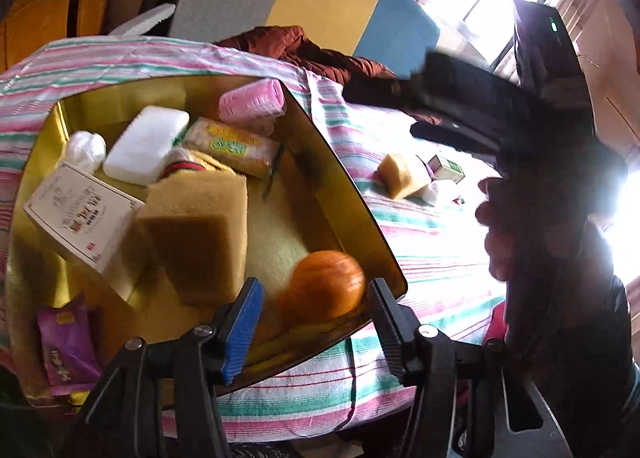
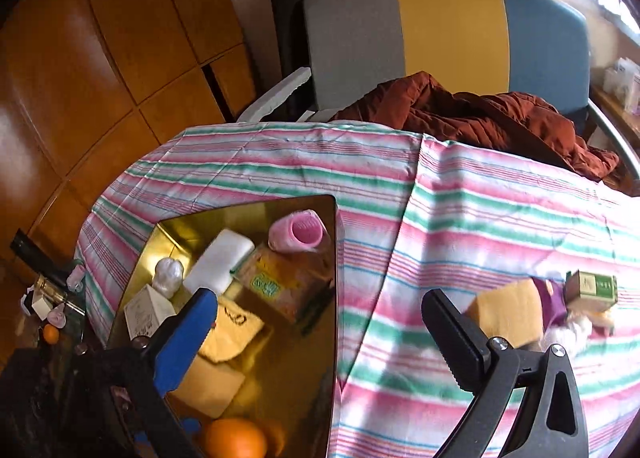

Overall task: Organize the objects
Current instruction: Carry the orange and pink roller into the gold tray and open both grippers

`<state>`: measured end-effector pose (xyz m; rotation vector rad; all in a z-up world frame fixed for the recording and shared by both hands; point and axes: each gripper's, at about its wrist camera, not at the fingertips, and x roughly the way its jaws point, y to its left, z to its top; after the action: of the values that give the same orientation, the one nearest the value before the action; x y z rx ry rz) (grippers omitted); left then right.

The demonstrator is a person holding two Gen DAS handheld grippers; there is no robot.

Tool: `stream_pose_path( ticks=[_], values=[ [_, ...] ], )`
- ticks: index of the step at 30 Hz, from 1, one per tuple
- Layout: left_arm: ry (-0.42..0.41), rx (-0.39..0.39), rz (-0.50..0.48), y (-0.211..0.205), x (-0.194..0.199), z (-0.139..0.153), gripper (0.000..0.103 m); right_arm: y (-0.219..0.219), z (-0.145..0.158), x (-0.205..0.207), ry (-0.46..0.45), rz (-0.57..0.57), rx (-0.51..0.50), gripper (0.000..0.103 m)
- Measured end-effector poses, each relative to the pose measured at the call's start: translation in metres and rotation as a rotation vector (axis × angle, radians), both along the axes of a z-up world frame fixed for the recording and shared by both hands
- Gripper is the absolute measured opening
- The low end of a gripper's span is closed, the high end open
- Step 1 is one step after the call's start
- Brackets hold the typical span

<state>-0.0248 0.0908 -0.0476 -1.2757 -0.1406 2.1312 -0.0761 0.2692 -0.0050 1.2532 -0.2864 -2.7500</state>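
Note:
A gold tray (image 1: 352, 193) (image 2: 316, 209) lies on the striped cloth. In it are an orange (image 1: 326, 284) (image 2: 234, 440), a yellow sponge (image 1: 200, 234), a white block (image 1: 146, 143), a pink roller (image 1: 252, 103) (image 2: 300, 234), a snack packet (image 1: 236, 145) and a white box (image 1: 86, 213). My left gripper (image 1: 312, 330) is open just above the orange, not touching it. My right gripper (image 2: 320, 342) is open and empty over the tray's right edge. On the cloth to the right lie another yellow sponge (image 1: 402, 173) (image 2: 508, 316) and a small green box (image 2: 594, 286).
A purple packet (image 1: 68, 350) lies at the tray's near left. A rust-coloured jacket (image 2: 480, 117) lies on a grey, yellow and blue chair (image 2: 448, 33) behind the table. Wooden cabinets (image 2: 100, 57) stand at the left. A low side table with small items (image 2: 52, 310) is at far left.

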Motion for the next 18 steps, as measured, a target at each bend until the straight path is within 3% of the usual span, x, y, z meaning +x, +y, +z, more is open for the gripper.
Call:
stream_pose_path(
  ticks=[9, 18],
  values=[
    [0.028, -0.029, 0.065, -0.009, 0.001, 0.007, 0.056, 0.001, -0.008, 0.027, -0.004, -0.012, -0.026, 0.103],
    [0.189, -0.183, 0.215, -0.023, 0.006, 0.028, 0.056, -0.014, -0.005, 0.054, 0.06, -0.031, 0.103, 0.103]
  ],
)
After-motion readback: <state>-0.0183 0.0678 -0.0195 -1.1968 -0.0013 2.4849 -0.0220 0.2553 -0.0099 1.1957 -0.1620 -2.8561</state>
